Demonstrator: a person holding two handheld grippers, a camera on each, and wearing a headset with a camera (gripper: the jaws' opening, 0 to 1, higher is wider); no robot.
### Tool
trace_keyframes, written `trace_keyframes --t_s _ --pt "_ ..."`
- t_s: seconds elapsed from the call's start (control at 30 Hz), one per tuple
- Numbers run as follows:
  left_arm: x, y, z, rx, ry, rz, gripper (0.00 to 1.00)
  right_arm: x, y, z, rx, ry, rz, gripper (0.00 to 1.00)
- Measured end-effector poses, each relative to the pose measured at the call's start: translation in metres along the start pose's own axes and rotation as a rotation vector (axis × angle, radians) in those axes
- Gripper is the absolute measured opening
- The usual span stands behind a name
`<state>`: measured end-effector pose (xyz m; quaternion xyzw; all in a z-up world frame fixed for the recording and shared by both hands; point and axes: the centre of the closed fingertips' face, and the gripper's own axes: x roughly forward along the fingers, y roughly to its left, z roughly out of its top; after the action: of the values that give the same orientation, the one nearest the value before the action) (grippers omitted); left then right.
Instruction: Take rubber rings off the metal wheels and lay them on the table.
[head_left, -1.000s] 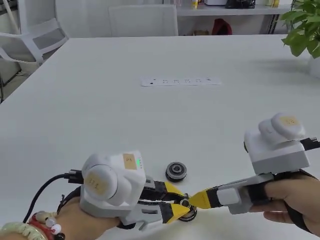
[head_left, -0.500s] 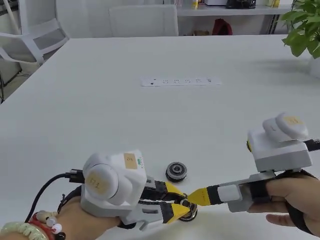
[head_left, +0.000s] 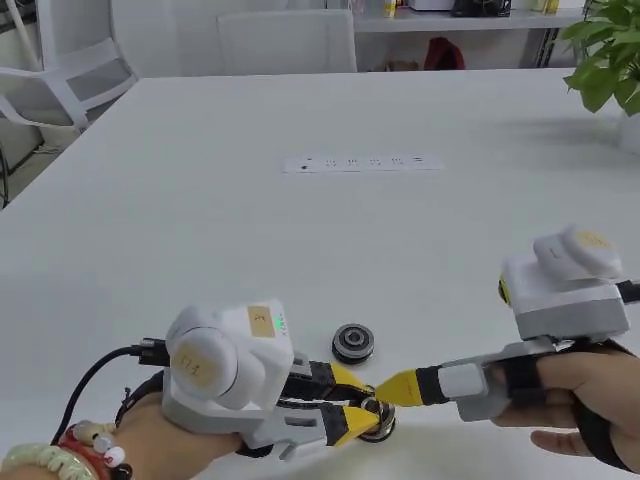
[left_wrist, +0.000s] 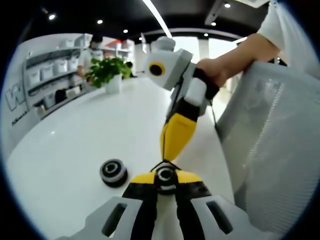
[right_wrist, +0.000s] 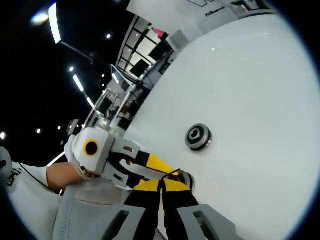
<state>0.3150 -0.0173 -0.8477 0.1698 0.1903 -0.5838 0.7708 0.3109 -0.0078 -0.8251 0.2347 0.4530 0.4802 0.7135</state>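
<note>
— What sat nearest the person?
— The left gripper (head_left: 366, 416), low by the near edge of the table (head_left: 200, 220). It was clenched on a metal wheel (left_wrist: 166, 176), which sat between its yellow jaws. I couldn't tell whether the wheel touched the tabletop.
— And the other tool?
— The right gripper (head_left: 382, 391) reached in from the right with its jaws pressed together and its tips against the top of that wheel. A thin black strand of the rubber ring (left_wrist: 164, 162) ran from the wheel up to those tips, so it was pinching the ring.
— Was the ring off?
— No. Apart from that raised strand it sat around the wheel.
— And farther out?
— A second wheel (head_left: 352, 342) lay flat on the table just behind the two grippers, with its black ring on and neither tool touching it. A white power strip (head_left: 362, 162) lay mid-table. A plant (head_left: 606, 55) stood at the far right, and a white chair (head_left: 286, 40) stood past the far edge.
</note>
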Motion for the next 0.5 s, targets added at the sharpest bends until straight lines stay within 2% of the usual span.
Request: trace_keyframes --t_s 0.1,0.3,0.4,0.43,0.5 --pt "0.000 0.000 0.000 0.002 0.002 0.002 0.13 -0.001 0.003 0.004 0.028 -0.025 0.024 0.00" --pt "0.000 0.001 0.000 0.002 0.004 0.004 0.13 0.000 0.006 0.002 0.025 -0.021 0.014 0.00" --pt "0.000 0.001 0.000 -0.001 0.006 0.008 0.13 -0.001 0.000 0.001 0.013 -0.018 -0.021 0.00" --pt "0.000 0.001 0.000 -0.002 0.006 0.009 0.14 -0.002 -0.006 -0.001 -0.002 -0.005 -0.059 0.00" --pt "0.000 0.000 0.000 -0.004 0.008 0.011 0.14 -0.002 -0.010 -0.008 -0.026 0.027 -0.091 0.00"
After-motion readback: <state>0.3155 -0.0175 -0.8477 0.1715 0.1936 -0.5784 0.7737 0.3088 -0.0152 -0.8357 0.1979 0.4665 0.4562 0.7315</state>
